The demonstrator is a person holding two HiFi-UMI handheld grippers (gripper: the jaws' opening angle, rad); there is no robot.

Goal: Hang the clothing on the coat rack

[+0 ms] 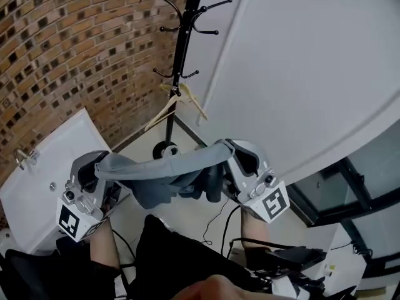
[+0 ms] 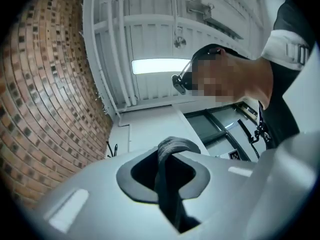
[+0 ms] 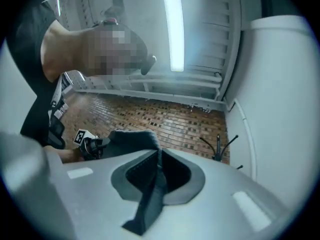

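In the head view, a grey garment (image 1: 164, 175) is stretched across the middle of the frame between the two grippers. Its top edge is pulled into a band, and the rest sags in folds below the centre. The left gripper (image 1: 103, 166), at lower left, has its jaws nearly together and clamped on one end of the cloth. Its own view shows a dark fold of the garment (image 2: 168, 184) pinched in the narrow slot between the jaws and bulging over their tips. The right gripper (image 1: 224, 152), right of centre, is likewise closed tight on the other end. In its view a strip of the fabric (image 3: 150, 191) runs down between the pressed jaws. The black coat rack (image 1: 185, 42) stands in the upper middle of the head view, above the garment and apart from it, with its curved hooks spreading out near the top edge. A wooden hanger (image 1: 178, 102) hangs from one of the lower hooks, above the round base (image 1: 165, 149) on the floor. A brick wall (image 1: 56, 49) fills the upper left and a white wall (image 1: 300, 74) the right.
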